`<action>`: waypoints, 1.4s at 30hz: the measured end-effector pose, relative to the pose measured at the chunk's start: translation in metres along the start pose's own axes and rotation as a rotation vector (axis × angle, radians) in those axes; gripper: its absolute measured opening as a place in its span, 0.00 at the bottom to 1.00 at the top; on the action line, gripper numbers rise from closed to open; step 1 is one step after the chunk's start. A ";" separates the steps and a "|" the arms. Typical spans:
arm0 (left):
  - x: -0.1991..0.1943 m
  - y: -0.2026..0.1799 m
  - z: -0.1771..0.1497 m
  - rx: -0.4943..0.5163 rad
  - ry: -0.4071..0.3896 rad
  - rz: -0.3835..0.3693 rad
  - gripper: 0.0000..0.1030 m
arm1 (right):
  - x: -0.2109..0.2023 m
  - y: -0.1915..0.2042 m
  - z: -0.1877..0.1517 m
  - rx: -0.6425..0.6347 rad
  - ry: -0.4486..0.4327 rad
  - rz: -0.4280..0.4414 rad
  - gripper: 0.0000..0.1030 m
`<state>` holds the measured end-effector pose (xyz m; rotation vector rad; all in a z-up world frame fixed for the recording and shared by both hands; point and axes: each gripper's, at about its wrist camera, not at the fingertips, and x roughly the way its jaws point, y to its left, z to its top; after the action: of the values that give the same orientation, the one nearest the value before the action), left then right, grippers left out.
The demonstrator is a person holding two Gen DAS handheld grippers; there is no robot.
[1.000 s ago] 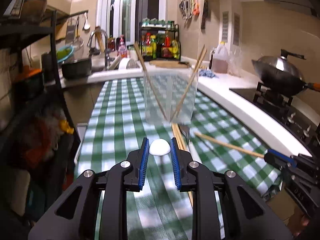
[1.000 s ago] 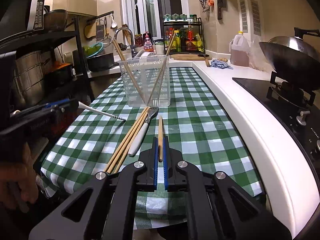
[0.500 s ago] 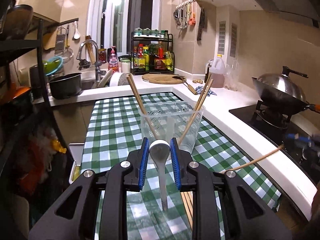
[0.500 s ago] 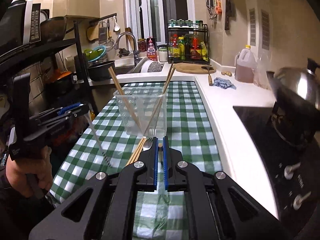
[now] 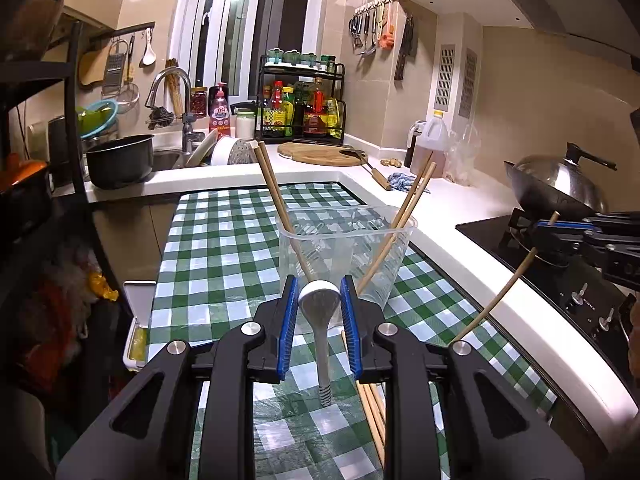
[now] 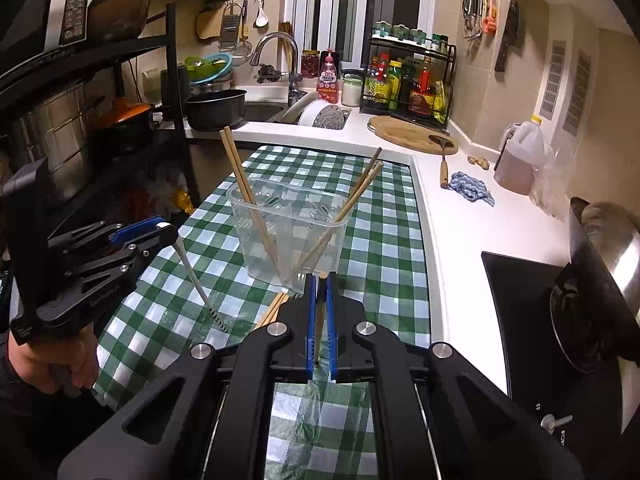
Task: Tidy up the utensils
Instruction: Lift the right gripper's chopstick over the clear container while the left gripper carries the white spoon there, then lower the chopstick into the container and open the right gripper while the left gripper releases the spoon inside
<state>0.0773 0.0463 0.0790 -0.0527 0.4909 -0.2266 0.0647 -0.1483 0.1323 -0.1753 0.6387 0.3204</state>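
Both of your hands are loaded and up off the green-and-white checked tablecloth (image 6: 384, 240). Your left gripper (image 5: 319, 300) is clamped on the white rounded handle end of a metal fork (image 5: 322, 344), which hangs down from the blue pads with its tines pointing at the cloth. From the right wrist camera you can see that same fork (image 6: 198, 280) slanting down out of the left gripper (image 6: 160, 232), clear of the table, with your hand (image 6: 56, 356) wrapped around the grip below it.

Your right gripper (image 6: 319, 312) is squeezed tight on a single light wooden chopstick (image 6: 319, 320), which runs lengthwise between the pads. In the left view that chopstick (image 5: 500, 292) droops down and to the left out of the right gripper (image 5: 548, 228), which sits over by the black stove top (image 5: 560, 280).

The clear plastic utensil holder (image 6: 292, 236) stands upright on the cloth just ahead of both grippers. It has one pair of wooden chopsticks (image 6: 248, 200) leaning to the left and a second pair (image 6: 344, 208) leaning to the right.

A few more loose chopsticks (image 6: 274, 310) lie flat on the cloth right in front of the holder, near side, partly hidden behind the right gripper's fingers. The grey wok with the steel lid (image 5: 560, 188) sits on the burner off to the right.
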 end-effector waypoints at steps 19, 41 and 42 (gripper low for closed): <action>-0.002 -0.007 -0.005 0.042 -0.026 0.002 0.21 | 0.036 0.001 -0.023 -0.030 -0.030 0.010 0.07; -0.010 -0.019 -0.007 0.075 -0.036 0.021 0.20 | 0.043 -0.007 -0.048 0.025 -0.077 0.023 0.06; -0.012 -0.019 -0.006 0.073 -0.038 0.019 0.20 | 0.042 -0.006 -0.047 0.027 -0.078 0.023 0.06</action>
<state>0.0606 0.0309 0.0807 0.0186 0.4448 -0.2244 0.0725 -0.1565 0.0698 -0.1291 0.5677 0.3392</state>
